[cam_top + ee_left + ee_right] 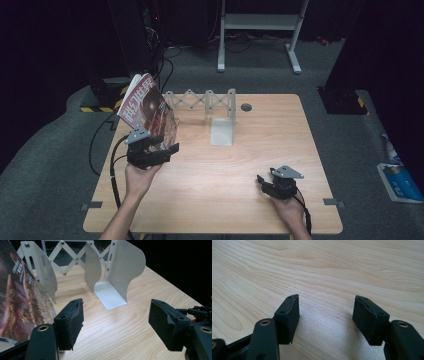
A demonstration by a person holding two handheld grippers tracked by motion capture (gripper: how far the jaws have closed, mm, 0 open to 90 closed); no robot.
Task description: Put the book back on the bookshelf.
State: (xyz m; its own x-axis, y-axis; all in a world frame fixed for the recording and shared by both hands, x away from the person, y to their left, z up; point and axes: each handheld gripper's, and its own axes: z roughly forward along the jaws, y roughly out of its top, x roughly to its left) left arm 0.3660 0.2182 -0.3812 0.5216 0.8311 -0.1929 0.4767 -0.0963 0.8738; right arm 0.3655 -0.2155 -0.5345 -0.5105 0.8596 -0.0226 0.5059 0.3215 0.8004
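While both tongs stand spread, the red glossy magazine (146, 106) leans upright just beyond the left tongs (155, 150); the right tongs (265, 184) sit well apart, and the white accordion metal book rack (210, 102) lies beyond on the tabletop (250, 150).

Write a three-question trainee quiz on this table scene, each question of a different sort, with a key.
1. True or false: the magazine lies flat on the table.
2. What is between the jaws of the left hand-held gripper? A) the magazine B) nothing C) a bookend plate
3. Fill in: the right hand-held gripper sits over bare ___.

Key
1. False. It leans upright at the left end of the expandable bookend rack.
2. B. The jaws stand open, with the magazine off to their side.
3. Table. Its jaws are open too.
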